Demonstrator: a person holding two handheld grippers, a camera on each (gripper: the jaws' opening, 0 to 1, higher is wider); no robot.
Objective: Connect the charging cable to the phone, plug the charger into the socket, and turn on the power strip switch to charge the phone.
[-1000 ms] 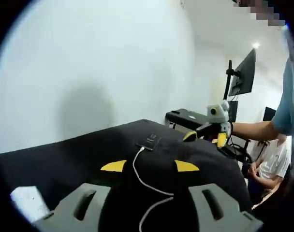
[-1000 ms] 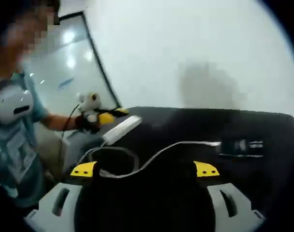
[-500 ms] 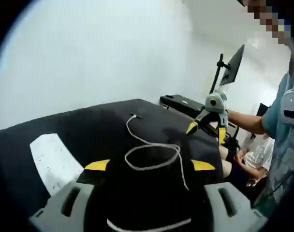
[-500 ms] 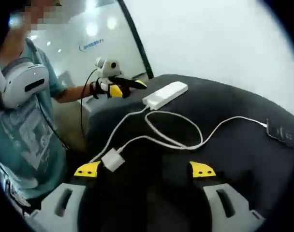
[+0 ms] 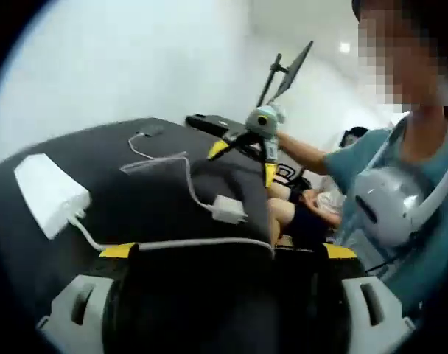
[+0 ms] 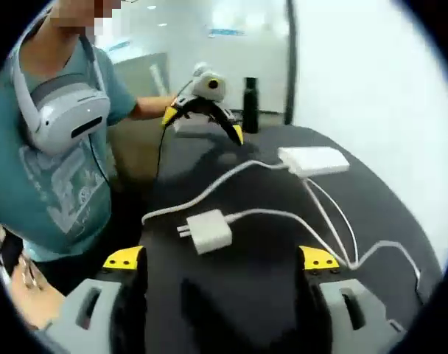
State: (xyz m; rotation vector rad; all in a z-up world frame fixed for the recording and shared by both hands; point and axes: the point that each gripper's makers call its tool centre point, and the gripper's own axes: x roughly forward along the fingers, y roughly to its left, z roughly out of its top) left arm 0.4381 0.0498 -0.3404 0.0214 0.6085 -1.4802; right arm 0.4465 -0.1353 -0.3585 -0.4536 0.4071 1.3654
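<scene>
A: Lying unplugged on the black tabletop (image 6: 401, 214), the white charger (image 6: 208, 231) is sitting with its prongs pointing toward the table's edge, its charging cable (image 6: 334, 228) running off toward the far side. The white power strip (image 6: 313, 160) is resting further along, its own cord (image 6: 209, 192) trailing toward the edge near the person in the teal shirt (image 6: 54, 177).

B: And the danger from here?

A: Judging by the loops, the cable could be snagging or dragging the charger as it is being lifted. The charger is sitting near the edge, so a glancing pinch may be knocking it off. The phone end is too blurred to make out, so whether that connection is made cannot be told.

B: How are the grippers standing?

A: The right gripper (image 6: 220, 265) is hovering over the table with its jaws spread wide and empty, the charger lying just ahead between their yellow tips. The left gripper (image 5: 224, 254) is likewise gaping wide, holding nothing, with the power strip's cord crossing in front of its tips. In the left gripper view, the power strip (image 5: 51, 193) is lying to the left and the charger (image 5: 228, 209) beyond. Each gripper is also appearing in the other's view, raised above the table, jaws parted.
</scene>
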